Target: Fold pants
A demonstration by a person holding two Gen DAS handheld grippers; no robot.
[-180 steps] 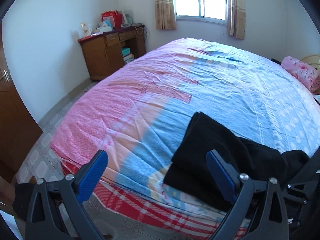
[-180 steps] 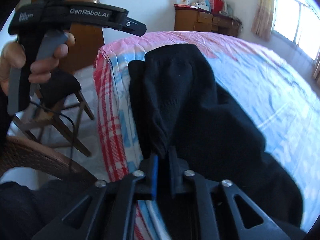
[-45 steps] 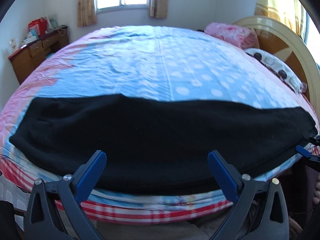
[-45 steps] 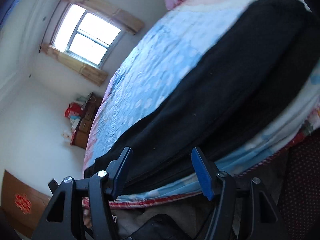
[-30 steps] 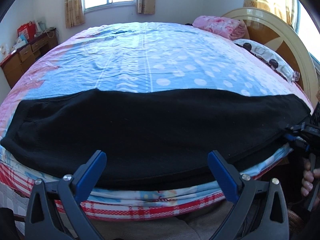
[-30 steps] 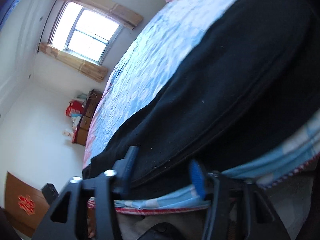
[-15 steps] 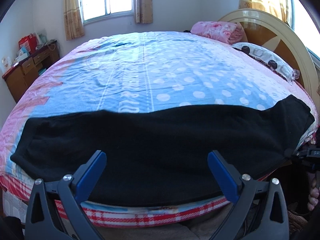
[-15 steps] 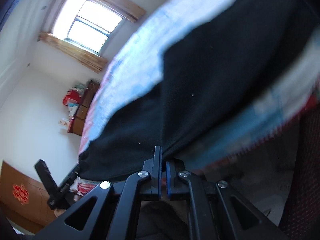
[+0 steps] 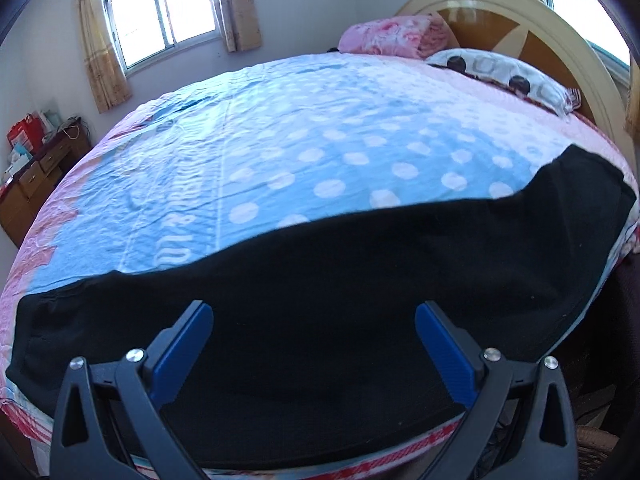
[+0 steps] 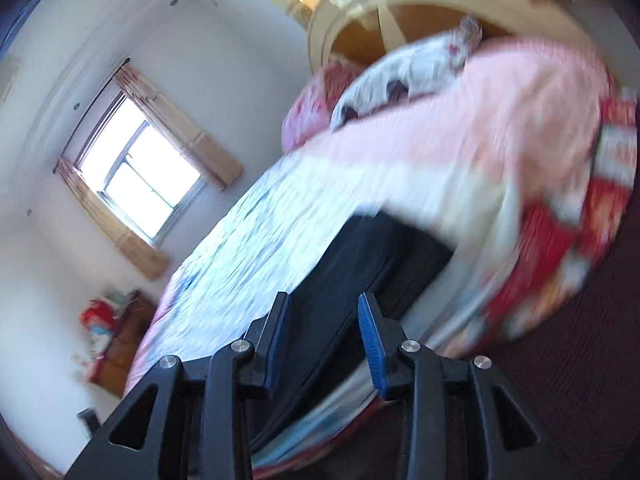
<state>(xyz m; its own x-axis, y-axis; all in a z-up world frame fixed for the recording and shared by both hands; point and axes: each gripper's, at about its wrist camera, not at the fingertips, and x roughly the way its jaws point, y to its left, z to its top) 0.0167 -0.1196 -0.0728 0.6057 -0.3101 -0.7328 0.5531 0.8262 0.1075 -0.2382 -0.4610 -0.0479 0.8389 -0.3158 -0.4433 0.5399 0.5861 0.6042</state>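
Black pants (image 9: pixel 340 288) lie stretched lengthwise along the near edge of the bed, flat on the blue polka-dot sheet (image 9: pixel 320 140). My left gripper (image 9: pixel 314 314) is open and empty, its blue fingers hovering over the middle of the pants. In the blurred right wrist view the pants (image 10: pixel 352 272) show as a dark strip along the bed edge. My right gripper (image 10: pixel 323 300) is partly open and empty, above the right end of the pants.
A wooden headboard (image 9: pixel 520 12) with a pink blanket (image 9: pixel 392 36) and a patterned pillow (image 9: pixel 500 74) stands at the right. A window (image 9: pixel 160 12) is at the back. A wooden dresser (image 9: pixel 36 176) stands at the left wall.
My right gripper, shut on the right end of the pants half a second ago, has opened, let go and swung away. The pants have settled flat. My left gripper stays open.
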